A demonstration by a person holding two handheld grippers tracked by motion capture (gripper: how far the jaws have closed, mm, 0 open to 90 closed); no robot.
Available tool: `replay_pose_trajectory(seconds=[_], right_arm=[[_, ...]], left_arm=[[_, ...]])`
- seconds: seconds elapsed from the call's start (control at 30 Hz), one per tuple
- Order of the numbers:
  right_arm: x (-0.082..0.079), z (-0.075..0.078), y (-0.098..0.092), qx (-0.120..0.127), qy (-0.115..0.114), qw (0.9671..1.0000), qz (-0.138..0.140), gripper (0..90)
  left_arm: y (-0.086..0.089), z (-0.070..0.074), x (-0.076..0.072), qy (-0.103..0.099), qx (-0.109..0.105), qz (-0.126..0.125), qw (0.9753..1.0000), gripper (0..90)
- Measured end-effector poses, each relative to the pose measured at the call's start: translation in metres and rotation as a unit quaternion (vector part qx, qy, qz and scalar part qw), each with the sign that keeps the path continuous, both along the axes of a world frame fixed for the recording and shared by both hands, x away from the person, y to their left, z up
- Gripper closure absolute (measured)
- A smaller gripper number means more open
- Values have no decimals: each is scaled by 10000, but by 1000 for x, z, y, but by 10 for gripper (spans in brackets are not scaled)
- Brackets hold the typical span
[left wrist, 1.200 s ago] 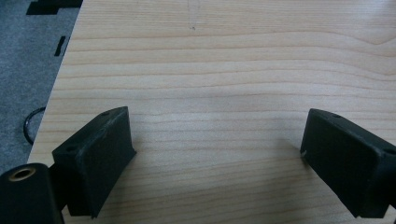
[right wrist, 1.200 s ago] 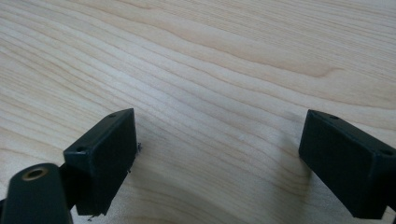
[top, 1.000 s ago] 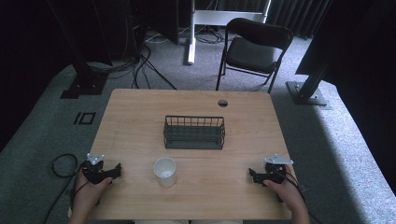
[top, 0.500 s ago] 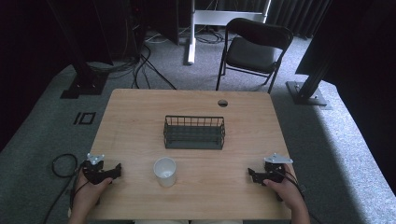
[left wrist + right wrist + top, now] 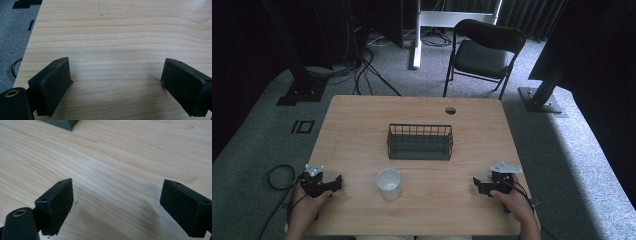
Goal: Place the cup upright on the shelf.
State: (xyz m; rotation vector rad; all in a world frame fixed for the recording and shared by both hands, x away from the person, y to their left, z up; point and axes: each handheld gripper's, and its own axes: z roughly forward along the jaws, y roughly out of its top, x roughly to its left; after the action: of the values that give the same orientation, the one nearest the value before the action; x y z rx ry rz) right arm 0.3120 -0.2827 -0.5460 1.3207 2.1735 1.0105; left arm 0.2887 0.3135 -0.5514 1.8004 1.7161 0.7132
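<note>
1. High view: the left gripper [image 5: 334, 183] rests at the near left corner of a wooden table [image 5: 362, 130], held in the person's left hand [image 5: 307, 202]; the right gripper [image 5: 477, 185] sits near the right edge in the right hand [image 5: 512, 200]

2. Left gripper view: the two black jaws stand spread wide over bare pale wood grain [image 5: 115, 50], with nothing between them; grey carpet [image 5: 15, 30] shows past the table's edge

3. Right gripper view: these jaws are likewise spread apart and empty above the wood, and a dark corner of the basket [image 5: 61, 123] shows at the top of the frame

4. Between the two hands, nearer the left one, a white cup [image 5: 388, 183] stands upright and well apart from both grippers

5. Behind the cup, at the middle of the table, sits a dark wire basket [image 5: 420, 142]; a round cable hole [image 5: 450, 110] is cut near the far edge

6. Beyond the table, a black folding chair [image 5: 479, 52] stands on the grey carpet, with loose cables [image 5: 367, 65] trailing at left, dark stand bases [image 5: 299, 92] at either side and a white frame [image 5: 417, 40] at the back of the dim room
</note>
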Motion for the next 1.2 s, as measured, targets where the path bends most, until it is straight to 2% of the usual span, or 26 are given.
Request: replay_pose_trajectory(seconds=[0.3,0.43,0.57,0.8,1.2], right_arm=[[2,3,11,-39,-48,9999,114,113],[2,4,22,-13,-47,9995,313,113],[2,5,27,39,-59,9993,377,113],[2,13,45,51,-154,9976,681,113],[3,21,72,259,-194,9937,1076,113]], left_arm=[[0,0,0,-3,-1,-1,10000,96],[0,0,0,-1,1,0,10000,96],[0,0,0,-1,2,-1,10000,96],[0,0,0,0,1,-2,10000,96],[0,0,0,-2,-1,-3,10000,96]])
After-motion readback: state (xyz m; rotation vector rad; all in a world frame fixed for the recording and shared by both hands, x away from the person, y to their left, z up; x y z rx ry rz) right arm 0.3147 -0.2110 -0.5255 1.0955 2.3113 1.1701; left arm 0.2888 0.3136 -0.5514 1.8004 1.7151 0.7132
